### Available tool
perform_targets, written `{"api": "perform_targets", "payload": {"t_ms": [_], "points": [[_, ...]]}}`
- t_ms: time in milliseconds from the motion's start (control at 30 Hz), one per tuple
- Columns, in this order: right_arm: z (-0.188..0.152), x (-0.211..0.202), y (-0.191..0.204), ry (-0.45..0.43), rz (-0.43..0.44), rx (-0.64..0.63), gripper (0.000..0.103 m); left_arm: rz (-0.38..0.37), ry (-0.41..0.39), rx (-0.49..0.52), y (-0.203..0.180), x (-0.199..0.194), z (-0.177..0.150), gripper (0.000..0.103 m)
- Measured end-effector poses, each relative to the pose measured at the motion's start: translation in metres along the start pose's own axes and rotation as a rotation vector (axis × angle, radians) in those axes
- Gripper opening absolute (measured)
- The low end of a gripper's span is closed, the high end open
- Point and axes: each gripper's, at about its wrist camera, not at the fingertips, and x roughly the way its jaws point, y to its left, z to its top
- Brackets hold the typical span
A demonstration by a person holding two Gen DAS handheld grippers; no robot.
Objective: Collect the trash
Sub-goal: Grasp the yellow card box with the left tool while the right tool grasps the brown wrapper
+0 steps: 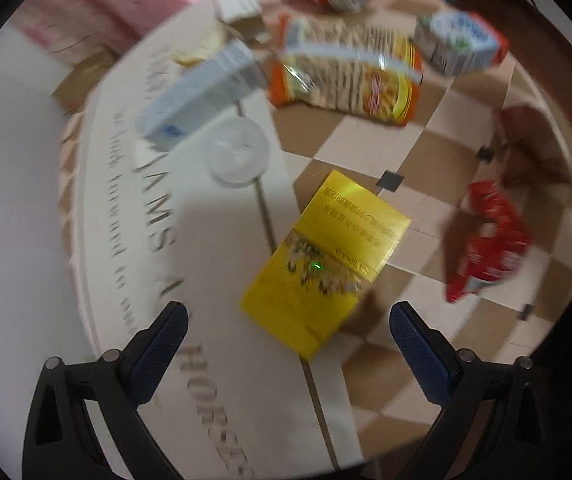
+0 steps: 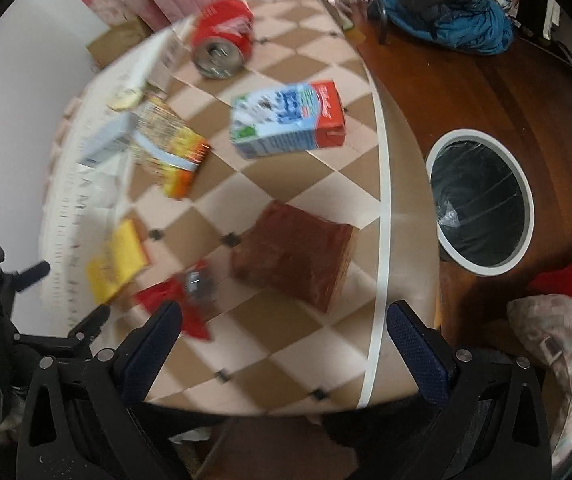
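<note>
Trash lies scattered on a checkered tablecloth point(image 2: 286, 356). A yellow box point(image 1: 326, 264) lies just ahead of my open, empty left gripper point(image 1: 288, 316); it also shows in the right wrist view point(image 2: 115, 264). A crumpled red wrapper point(image 1: 488, 240) point(image 2: 177, 300) lies to its right. A brown packet point(image 2: 298, 250) lies ahead of my open, empty right gripper point(image 2: 283, 314). Farther off are a milk carton point(image 2: 286, 120), a red can point(image 2: 221, 40), a noodle packet point(image 1: 350, 72) and a pale blue box point(image 1: 201, 96). A white-rimmed bin point(image 2: 482, 200) with a black liner stands on the floor to the right.
A clear plastic lid point(image 1: 235, 152) and a small white box point(image 1: 237, 4) lie on the lettered white strip of cloth point(image 1: 145, 208). Blue and black clothes point(image 2: 446, 12) are piled on the wooden floor point(image 2: 466, 92). A patterned cushion point(image 2: 566, 344) is at the right.
</note>
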Motion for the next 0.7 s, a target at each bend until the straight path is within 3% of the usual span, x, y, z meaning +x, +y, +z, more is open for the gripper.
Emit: {"api": "perform_targets", "payload": {"t_ms": [200,300,333,367,500,600,700], "points": [[0.016,0.034,-0.007,0.010,-0.027,-0.021,0.093,-0.058,0.012,0.040,0.002,0.013,0.011,0.099],[0.019,0.043,-0.011,0.011,-0.032,-0.018,0.086,-0.124,0.023,0.012,0.004,0.012,0.013,0.086],[0.021,0.046,-0.012,0.015,-0.031,-0.016,0.084,-0.143,0.027,0.002,0.005,0.011,0.013,0.075],[0.022,0.048,-0.013,0.017,-0.023,-0.015,0.084,-0.182,0.023,-0.026,0.007,0.010,0.012,0.068],[0.024,0.051,-0.017,0.017,-0.007,-0.018,0.084,-0.204,0.032,-0.232,0.025,0.011,0.008,0.068],[0.024,0.054,-0.014,0.019,-0.011,-0.040,0.084,-0.114,0.011,-0.372,0.041,0.013,0.002,0.068],[0.025,0.055,-0.008,0.013,-0.032,-0.072,0.084,-0.078,-0.010,-0.395,0.046,0.015,-0.001,0.069]]}}
